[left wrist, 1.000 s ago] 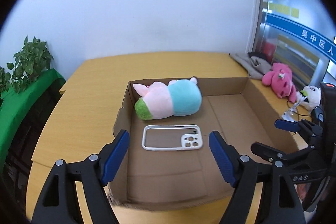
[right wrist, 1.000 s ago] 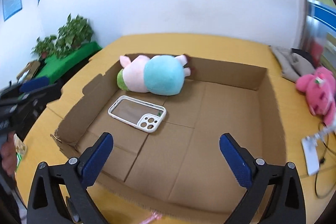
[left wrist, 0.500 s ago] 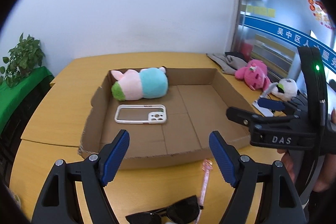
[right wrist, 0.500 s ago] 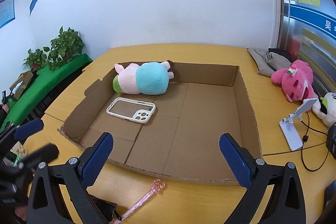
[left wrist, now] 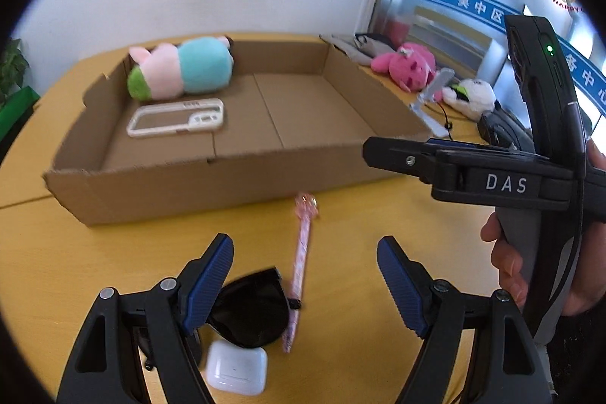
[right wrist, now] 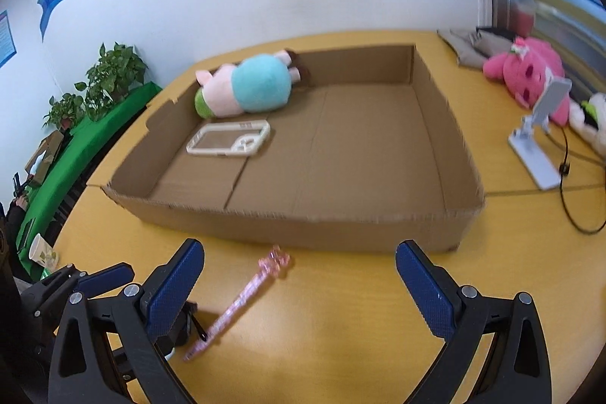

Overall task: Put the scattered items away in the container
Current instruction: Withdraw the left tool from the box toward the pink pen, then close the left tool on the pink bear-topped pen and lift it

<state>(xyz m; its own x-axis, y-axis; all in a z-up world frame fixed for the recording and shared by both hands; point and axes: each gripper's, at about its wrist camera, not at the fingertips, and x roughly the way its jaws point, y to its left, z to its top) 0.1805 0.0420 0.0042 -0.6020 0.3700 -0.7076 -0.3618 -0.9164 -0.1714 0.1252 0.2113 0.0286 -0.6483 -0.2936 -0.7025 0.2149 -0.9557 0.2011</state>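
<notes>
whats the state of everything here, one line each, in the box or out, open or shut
cardboard box: open-topped, on the table
plush toy: in the box, lying on its side
phone case: in the box, lying flat, no phone in it
pink pen: outside the box, lying on the table
sunglasses: outside, folded
earbud case: outside, lid shut
left gripper: jaws open, holding nothing
right gripper: jaws open, holding nothing

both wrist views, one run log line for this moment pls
left gripper open over sunglasses | right gripper open, empty | pink pen, earbud case on table | box: plush, phone case
</notes>
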